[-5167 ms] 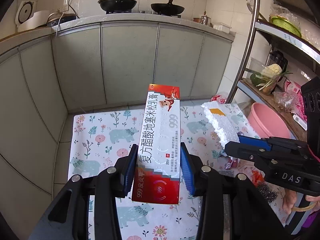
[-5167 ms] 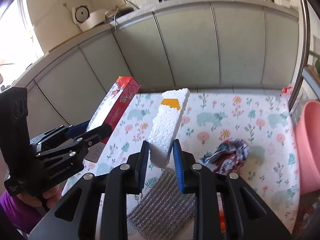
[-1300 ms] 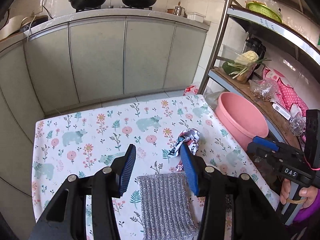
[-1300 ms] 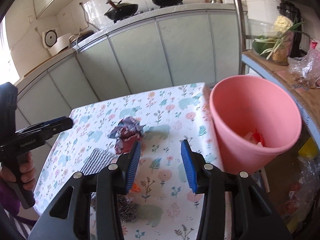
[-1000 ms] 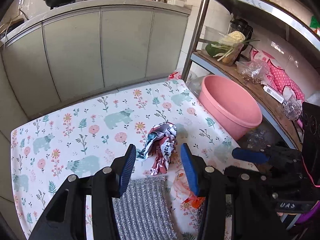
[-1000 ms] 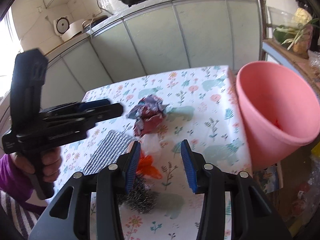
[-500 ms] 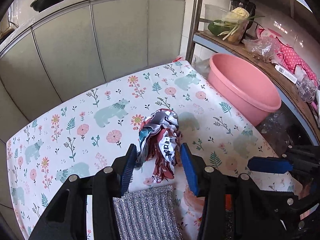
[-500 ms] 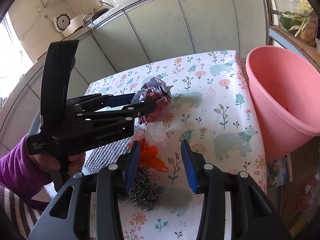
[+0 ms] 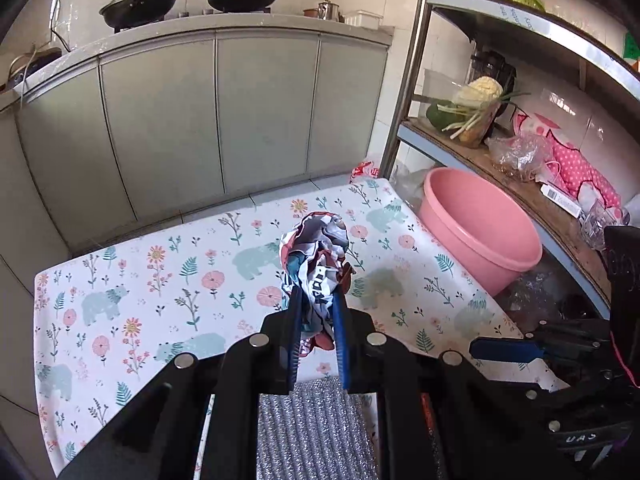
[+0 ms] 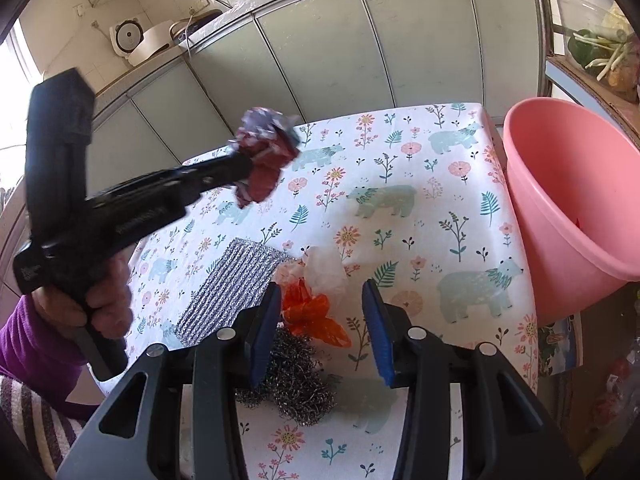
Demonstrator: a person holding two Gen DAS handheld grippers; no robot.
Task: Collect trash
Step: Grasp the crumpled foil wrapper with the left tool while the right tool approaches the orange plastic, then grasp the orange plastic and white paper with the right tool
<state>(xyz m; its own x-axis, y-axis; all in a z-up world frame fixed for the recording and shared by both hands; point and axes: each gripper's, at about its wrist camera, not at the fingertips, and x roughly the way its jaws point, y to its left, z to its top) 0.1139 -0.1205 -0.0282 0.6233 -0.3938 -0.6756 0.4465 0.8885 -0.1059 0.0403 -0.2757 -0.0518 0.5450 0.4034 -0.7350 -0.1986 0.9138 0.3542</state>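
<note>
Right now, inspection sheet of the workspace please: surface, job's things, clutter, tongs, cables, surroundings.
Surface: floral tablecloth, bears and flowers.
Job's things: crumpled wrapper pinched in left tongs, lifted off the cloth; orange scrap and clear plastic lying on it; pink basin beside the table.
Clutter: silver scouring cloth, steel wool.
Tongs: left closing on wrapper; right tongs open above the orange scrap.
Cables: one near the rice cooker.
Surroundings: cabinets, woks, shelf rack.

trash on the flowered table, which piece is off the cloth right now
The crumpled red, white and blue wrapper, pinched in the closing left gripper above the table. The crumpled orange and clear plastic lies on the cloth before the right gripper.
</note>
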